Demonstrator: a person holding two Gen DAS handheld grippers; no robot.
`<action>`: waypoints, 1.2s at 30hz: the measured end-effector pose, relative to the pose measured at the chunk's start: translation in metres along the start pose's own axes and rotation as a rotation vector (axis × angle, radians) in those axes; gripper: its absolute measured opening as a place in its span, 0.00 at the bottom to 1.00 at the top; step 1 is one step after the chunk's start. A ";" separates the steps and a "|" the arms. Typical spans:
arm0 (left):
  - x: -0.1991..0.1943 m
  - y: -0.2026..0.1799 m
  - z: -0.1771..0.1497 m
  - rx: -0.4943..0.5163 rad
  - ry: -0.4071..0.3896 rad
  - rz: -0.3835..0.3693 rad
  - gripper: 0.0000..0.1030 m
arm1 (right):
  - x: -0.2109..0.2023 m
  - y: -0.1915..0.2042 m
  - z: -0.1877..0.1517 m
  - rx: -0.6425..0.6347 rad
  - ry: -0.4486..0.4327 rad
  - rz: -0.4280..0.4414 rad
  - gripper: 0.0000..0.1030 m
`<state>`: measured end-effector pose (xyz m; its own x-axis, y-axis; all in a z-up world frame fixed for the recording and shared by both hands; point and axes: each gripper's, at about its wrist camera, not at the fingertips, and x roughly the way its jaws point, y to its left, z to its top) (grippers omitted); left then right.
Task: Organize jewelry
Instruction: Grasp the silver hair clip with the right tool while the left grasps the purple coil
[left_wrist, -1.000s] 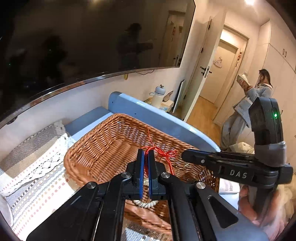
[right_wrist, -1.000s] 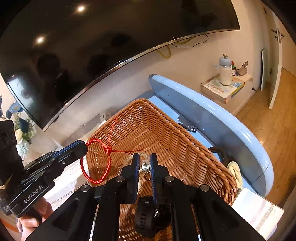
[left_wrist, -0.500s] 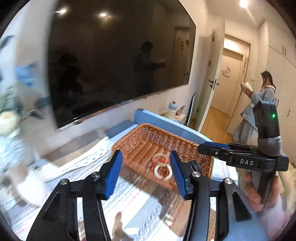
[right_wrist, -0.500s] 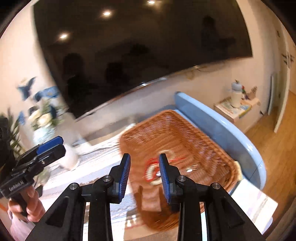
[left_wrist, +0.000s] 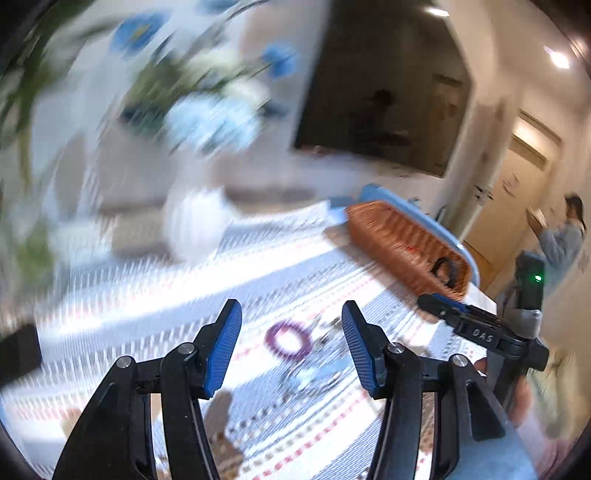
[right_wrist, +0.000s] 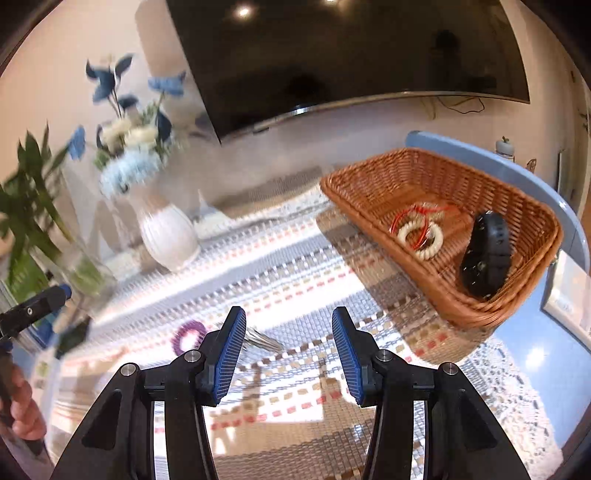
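The basket is woven wicker, warm brown, rough ribbed texture all over. Under it the table runner is a coarse woven cloth with a lacy edge. The vase looks like glossy white ceramic with ribs. Both grippers, left and right, are matt black plastic with shiny metal screws and ridged blue rubbery pads. The watch is matt black, and the TV is glossy and mirror-like.

Smeared by motion blur in the left wrist view: flowers, vase, small jewelry beside the purple ring, unidentifiable.
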<state>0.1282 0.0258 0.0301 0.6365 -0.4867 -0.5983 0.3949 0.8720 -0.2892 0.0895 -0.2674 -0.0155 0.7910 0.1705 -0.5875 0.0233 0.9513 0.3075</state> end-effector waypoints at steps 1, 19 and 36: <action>0.007 0.008 -0.009 -0.025 0.016 0.006 0.55 | 0.004 0.001 -0.002 -0.007 0.002 -0.015 0.48; 0.081 0.040 -0.059 -0.113 0.221 0.097 0.54 | 0.026 -0.001 -0.016 -0.043 0.054 -0.078 0.48; 0.097 0.028 -0.004 -0.147 0.333 -0.017 0.51 | 0.051 0.036 -0.014 -0.451 0.283 -0.036 0.48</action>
<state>0.1985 0.0033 -0.0393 0.3709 -0.4785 -0.7959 0.2882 0.8740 -0.3911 0.1218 -0.2206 -0.0451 0.5969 0.1387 -0.7902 -0.2670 0.9631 -0.0326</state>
